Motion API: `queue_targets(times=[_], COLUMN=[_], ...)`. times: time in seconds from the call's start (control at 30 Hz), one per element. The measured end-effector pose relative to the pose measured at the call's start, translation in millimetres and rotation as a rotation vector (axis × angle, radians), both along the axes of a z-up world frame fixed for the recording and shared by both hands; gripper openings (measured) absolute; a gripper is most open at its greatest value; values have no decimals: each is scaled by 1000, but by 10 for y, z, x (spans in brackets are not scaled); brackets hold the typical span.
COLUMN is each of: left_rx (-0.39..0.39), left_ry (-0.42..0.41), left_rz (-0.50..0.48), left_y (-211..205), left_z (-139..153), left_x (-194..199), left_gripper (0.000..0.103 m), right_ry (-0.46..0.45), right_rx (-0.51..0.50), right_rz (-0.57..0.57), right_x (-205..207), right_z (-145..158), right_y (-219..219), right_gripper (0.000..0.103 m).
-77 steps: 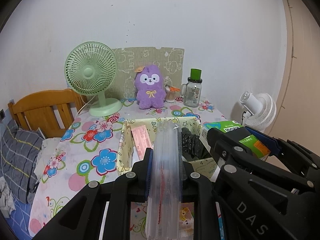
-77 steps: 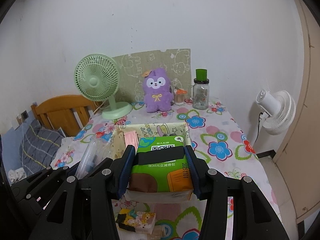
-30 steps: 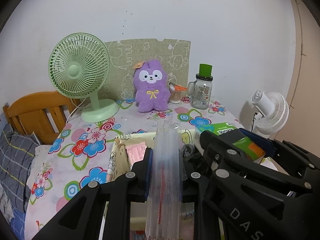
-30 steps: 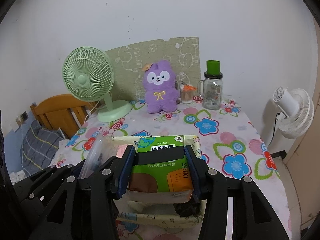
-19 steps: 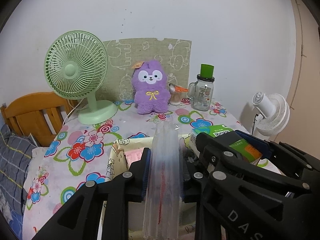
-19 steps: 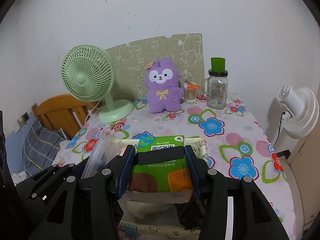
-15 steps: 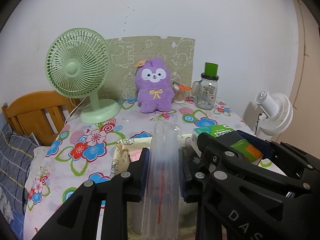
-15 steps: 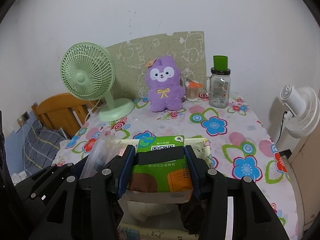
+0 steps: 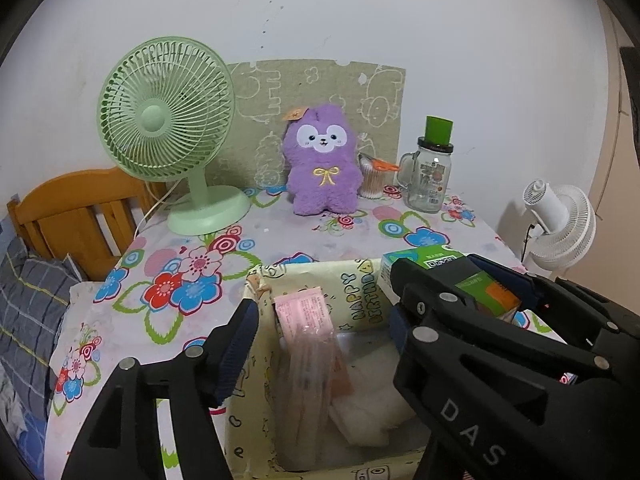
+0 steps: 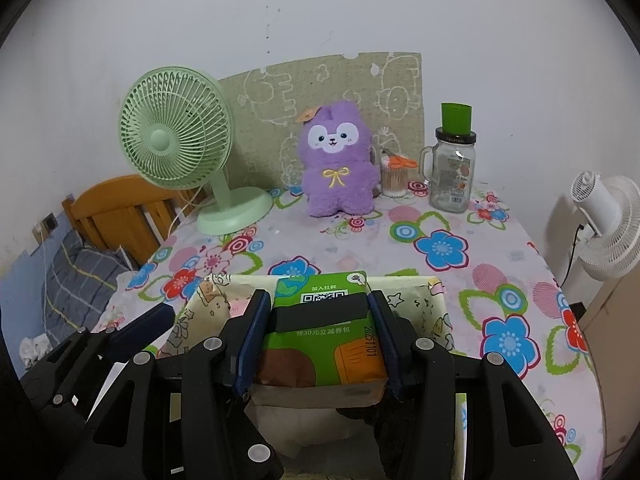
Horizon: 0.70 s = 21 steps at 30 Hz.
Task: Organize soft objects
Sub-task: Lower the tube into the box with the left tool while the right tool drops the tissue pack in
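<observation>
Left tool opened; clear packet dropped into box.

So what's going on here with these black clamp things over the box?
Someone is tidying soft things into a yellow fabric box on the flowered table. The left gripper is open over the box, with a clear plastic pack in it below. The right gripper clamps a green tissue pack above the box.

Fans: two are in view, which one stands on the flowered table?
The pale green desk fan, on its round base left of the purple plush toy. The white fan stands off the flowered table's right edge.
</observation>
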State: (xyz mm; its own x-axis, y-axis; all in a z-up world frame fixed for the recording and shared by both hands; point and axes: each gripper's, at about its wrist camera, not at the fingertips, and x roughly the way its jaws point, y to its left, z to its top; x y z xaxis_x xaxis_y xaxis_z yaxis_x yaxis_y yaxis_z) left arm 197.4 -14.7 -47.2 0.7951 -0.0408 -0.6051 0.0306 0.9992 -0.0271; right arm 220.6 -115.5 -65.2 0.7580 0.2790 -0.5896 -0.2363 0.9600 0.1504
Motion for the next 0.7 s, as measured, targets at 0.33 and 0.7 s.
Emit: queue_targets(times=[0.33, 0.7], left_rx=[2, -5], left_ry=[-11, -24], left_rz=[-12, -21], left_y=[18, -52], left_z=[2, 49], left_x=[-73, -182], left_gripper=[84, 89], right_ry=[-18, -36], right_rx=[-18, -46], right_rz=[15, -12], right_x=[-28, -185], right_z=[-2, 75], right_y=[60, -10], right_gripper=[88, 93])
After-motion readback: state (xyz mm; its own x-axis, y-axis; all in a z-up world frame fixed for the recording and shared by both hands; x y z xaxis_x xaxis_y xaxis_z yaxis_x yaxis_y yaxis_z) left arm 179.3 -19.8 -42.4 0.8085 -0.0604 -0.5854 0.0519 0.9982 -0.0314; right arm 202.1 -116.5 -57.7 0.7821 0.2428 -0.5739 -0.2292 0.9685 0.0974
